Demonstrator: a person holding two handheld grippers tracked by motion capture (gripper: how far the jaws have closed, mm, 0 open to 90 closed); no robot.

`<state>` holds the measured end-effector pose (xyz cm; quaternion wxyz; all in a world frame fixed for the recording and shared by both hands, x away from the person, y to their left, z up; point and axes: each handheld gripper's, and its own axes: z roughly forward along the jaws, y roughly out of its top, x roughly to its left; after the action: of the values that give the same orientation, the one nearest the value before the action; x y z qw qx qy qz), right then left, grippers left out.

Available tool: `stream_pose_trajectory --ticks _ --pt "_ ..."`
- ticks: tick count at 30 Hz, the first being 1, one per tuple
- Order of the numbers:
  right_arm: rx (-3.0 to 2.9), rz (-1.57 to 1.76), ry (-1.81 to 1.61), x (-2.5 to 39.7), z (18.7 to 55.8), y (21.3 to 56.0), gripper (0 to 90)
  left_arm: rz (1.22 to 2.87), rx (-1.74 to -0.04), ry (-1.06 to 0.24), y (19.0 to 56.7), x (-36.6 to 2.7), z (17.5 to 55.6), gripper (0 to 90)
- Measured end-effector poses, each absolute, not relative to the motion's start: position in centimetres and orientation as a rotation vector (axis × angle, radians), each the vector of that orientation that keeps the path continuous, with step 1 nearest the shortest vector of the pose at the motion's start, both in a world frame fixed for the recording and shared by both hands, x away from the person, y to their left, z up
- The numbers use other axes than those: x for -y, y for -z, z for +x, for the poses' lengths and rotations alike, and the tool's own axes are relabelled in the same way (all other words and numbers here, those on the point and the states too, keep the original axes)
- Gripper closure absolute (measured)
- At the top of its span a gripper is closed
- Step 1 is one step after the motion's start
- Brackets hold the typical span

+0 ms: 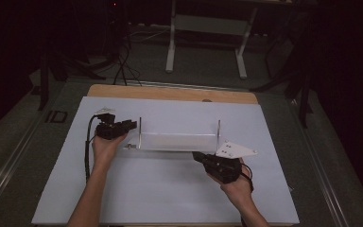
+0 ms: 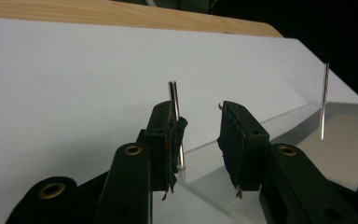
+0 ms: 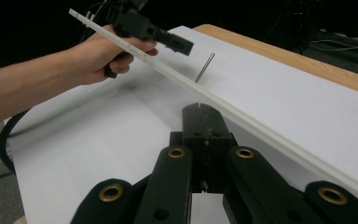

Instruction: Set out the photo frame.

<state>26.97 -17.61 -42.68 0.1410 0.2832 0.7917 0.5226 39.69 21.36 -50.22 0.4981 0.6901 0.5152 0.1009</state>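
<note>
Standing on the sheet: a clear plastic tray point(image 1: 177, 141) sits mid-desk, between the two grippers, its flat base on the white surface.
Tray contents: nothing lies inside that I can make out; the base looks bare.
Tray posts: a thin metal rod point(image 1: 140, 128) rises upright at the left end, another metal rod point(image 1: 218, 131) at the right end.
Left gripper point(image 1: 131, 126): held at the tray's left end, jaws apart; in the left gripper view the near rod point(image 2: 174, 107) stands just by one pad, touching or not I cannot tell.
Right gripper point(image 1: 198, 157): held at the tray's near right corner, jaws pressed together; in the right gripper view point(image 3: 206, 122) the tray's edge point(image 3: 242, 117) runs just beyond the tips, and whether anything is pinched I cannot tell.
Grey plate point(image 1: 236, 150): sits on top of the right gripper, just right of the tray.
Surface: a white sheet point(image 1: 160, 194) covers most of the desk point(image 1: 170, 92), whose wooden edge shows along the far side.
Room: dim, with a grey carpeted floor point(image 1: 28, 156), a white-legged frame point(image 1: 205, 38) well beyond the desk, and dark cables point(image 1: 123, 66) on the floor at far left.
</note>
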Motion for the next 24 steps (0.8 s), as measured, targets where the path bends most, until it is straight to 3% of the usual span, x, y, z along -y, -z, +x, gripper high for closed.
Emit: stream_pose_trajectory --ticks 17,24 --pt "-2.249 0.844 -1.541 17.6 28.7 41.3 90.0 1.708 -1.159 -0.305 49.6 -22.5 37.1 63.6" --pt "-2.219 0.845 -1.539 17.4 29.8 40.3 90.0 1.732 -1.115 -0.355 49.1 -22.6 36.4 59.1"
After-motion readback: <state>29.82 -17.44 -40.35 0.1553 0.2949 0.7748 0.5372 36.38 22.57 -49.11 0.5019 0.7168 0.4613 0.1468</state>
